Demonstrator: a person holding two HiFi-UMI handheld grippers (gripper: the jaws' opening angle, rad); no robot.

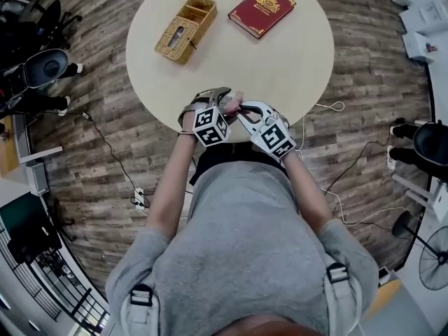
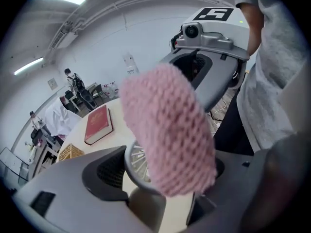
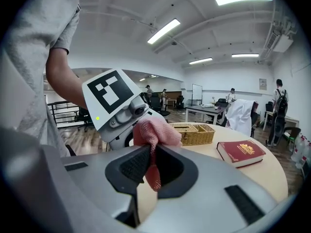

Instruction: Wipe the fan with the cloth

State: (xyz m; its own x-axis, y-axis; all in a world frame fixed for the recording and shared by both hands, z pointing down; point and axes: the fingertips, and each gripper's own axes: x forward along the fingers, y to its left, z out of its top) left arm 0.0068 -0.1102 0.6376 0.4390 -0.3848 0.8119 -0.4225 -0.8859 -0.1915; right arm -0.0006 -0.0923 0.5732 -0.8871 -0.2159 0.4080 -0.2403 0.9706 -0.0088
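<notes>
Pink knitted cloth being pinched in right gripper jaws and pressed onto small fan, itself being clamped in left gripper jaws at near table edge. Gold lettering on red book unreadable.

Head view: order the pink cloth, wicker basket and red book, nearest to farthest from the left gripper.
1. Pink cloth, against the fan in the left gripper's jaws.
2. Wicker basket, farther, to the left.
3. Red book, farthest, to the right.
</notes>
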